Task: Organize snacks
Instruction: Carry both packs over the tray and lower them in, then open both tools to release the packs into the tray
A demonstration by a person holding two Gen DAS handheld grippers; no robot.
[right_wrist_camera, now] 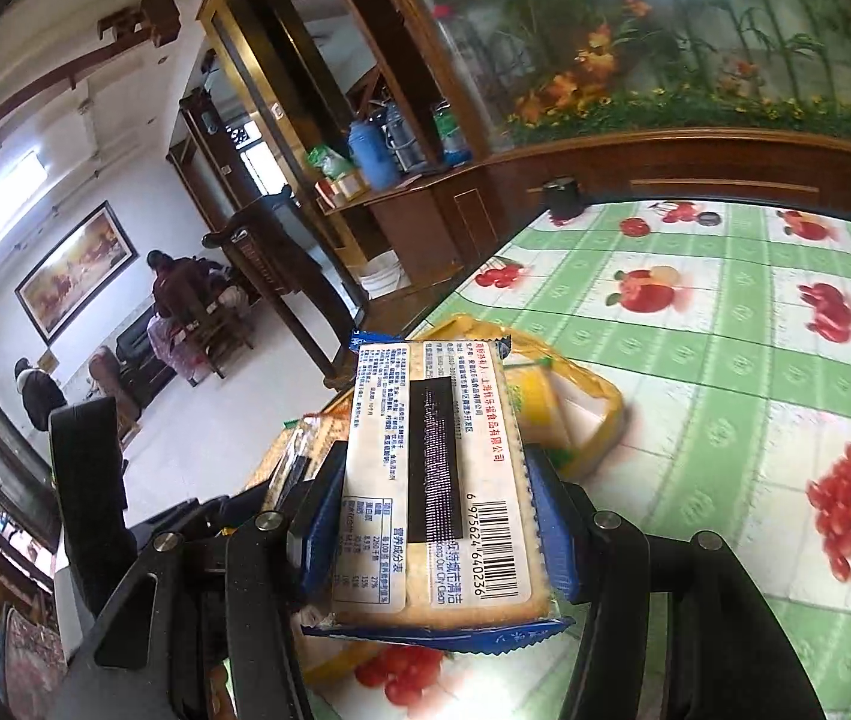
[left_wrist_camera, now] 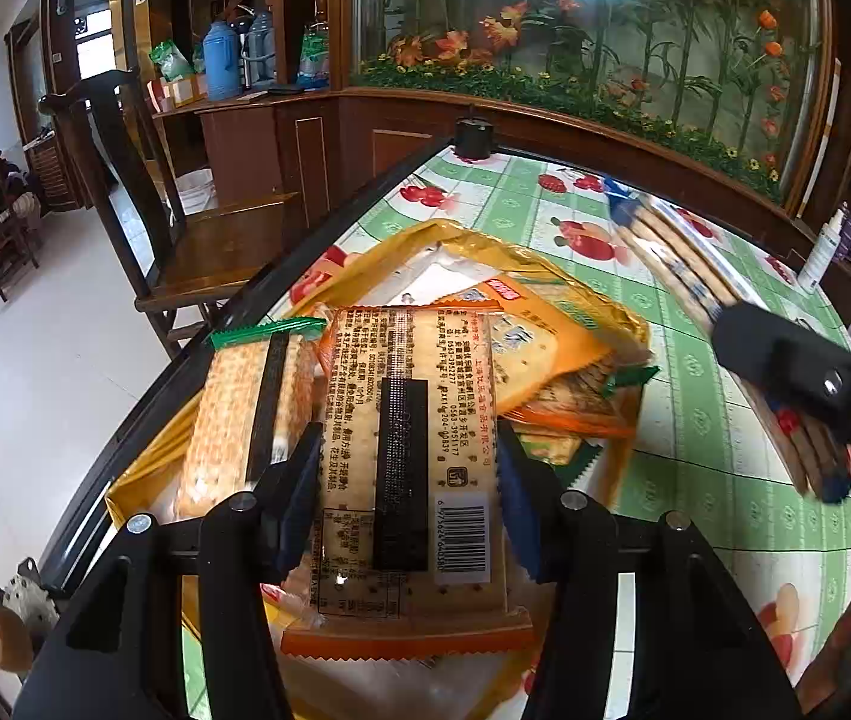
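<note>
Left gripper (left_wrist_camera: pixel 407 474) pinching orange cracker pack (left_wrist_camera: pixel 407 462); right gripper (right_wrist_camera: pixel 431 531) pinching blue cracker pack (right_wrist_camera: pixel 431 480). Below: fruit-print tablecloth (right_wrist_camera: pixel 725 360), yellow bag (left_wrist_camera: pixel 485 246). Upper frame: flower cabinet (left_wrist_camera: pixel 575 30). Bag contents partly hidden.

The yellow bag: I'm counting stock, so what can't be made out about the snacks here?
- Yellow bag, left wrist view: packets deeper inside are hidden by the orange-edged cracker pack held in the left gripper.
- Blue-edged cracker pack, left wrist view: motion-blurred, print unreadable.
- Yellow bag, right wrist view: mostly hidden behind the pack in the right gripper.
</note>
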